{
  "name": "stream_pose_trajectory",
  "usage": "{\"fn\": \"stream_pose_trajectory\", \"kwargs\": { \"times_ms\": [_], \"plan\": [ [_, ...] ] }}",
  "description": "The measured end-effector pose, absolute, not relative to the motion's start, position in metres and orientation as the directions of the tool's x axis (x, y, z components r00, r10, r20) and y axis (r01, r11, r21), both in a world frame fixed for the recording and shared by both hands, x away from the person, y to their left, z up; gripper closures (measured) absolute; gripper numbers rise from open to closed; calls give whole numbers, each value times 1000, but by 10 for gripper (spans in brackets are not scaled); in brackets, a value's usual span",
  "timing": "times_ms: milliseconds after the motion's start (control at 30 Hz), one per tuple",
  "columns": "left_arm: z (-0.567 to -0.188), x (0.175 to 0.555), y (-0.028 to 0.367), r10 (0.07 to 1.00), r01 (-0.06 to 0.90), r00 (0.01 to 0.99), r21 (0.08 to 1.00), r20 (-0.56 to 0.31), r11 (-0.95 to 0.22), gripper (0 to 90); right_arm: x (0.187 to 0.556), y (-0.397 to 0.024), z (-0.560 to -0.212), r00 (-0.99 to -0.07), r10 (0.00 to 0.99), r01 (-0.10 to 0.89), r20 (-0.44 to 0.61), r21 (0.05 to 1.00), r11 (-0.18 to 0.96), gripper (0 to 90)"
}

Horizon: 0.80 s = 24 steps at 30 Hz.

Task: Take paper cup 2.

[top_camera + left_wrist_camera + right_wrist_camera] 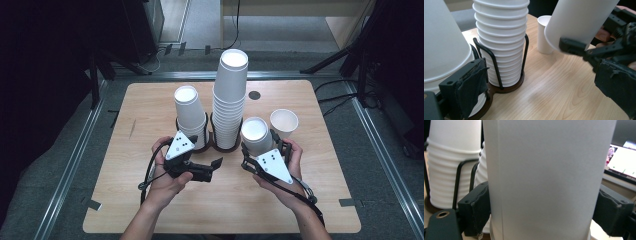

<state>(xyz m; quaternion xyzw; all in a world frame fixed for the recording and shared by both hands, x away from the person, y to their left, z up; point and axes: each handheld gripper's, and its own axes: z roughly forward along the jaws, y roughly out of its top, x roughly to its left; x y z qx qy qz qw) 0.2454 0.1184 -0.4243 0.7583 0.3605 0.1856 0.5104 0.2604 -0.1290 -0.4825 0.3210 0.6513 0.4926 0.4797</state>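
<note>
Here the cup [544, 177] sits clamped between the right gripper [544, 215] jaws.

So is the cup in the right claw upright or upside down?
Upside down: the held cup shows its flat base on top, and the right claw clamps its flared lower wall.

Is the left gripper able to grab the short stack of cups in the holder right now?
Probably yes. The left gripper sits right beside the short stack, nothing between them, and its jaws look open and empty. The right gripper is off to the side, holding its own cup.
</note>
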Motion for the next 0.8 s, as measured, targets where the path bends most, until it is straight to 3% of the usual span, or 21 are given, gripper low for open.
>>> {"fn": "stream_pose_trajectory", "kwargs": {
  "times_ms": [800],
  "plan": [
    [-419, 240, 107, 689, 410, 717, 865, -109, -290, 0, 246, -102, -512, -418, 787, -113, -454, 885, 451, 128]
  ]
}}
